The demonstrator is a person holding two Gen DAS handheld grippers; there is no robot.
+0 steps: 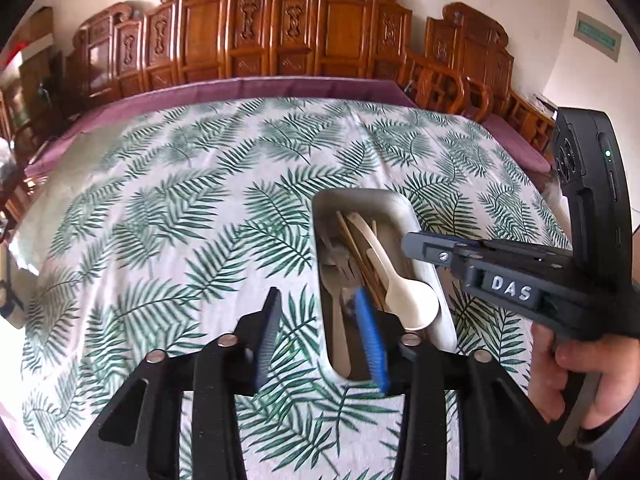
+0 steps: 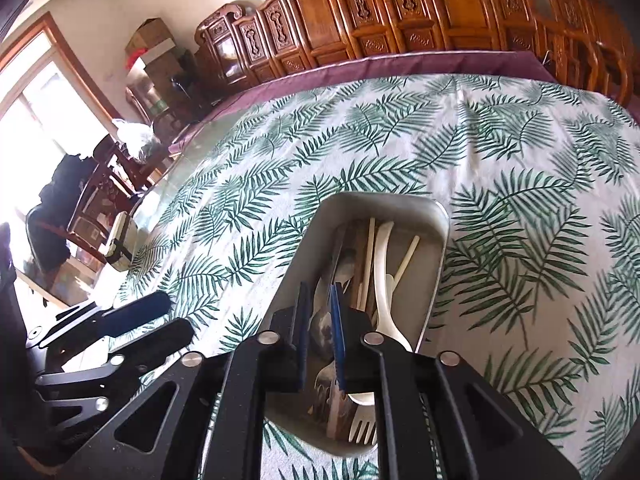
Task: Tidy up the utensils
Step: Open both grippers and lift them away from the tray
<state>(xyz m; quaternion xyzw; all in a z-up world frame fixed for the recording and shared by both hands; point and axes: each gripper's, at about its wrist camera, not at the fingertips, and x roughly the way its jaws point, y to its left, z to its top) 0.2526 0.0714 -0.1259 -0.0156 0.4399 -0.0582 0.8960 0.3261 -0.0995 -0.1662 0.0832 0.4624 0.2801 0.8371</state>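
Observation:
A grey oblong tray lies on the leaf-print tablecloth and holds a white plastic spoon, wooden chopsticks, metal cutlery and a white plastic fork. My left gripper is open and empty; its right finger hangs over the tray's near left part. My right gripper hovers over the tray's near end with its fingers a narrow gap apart; nothing is clearly between them. It also shows in the left wrist view, above the tray's right rim.
The leaf-print tablecloth covers a table with a purple edge. Carved wooden chairs line the far side. More furniture and a bright window stand to the left.

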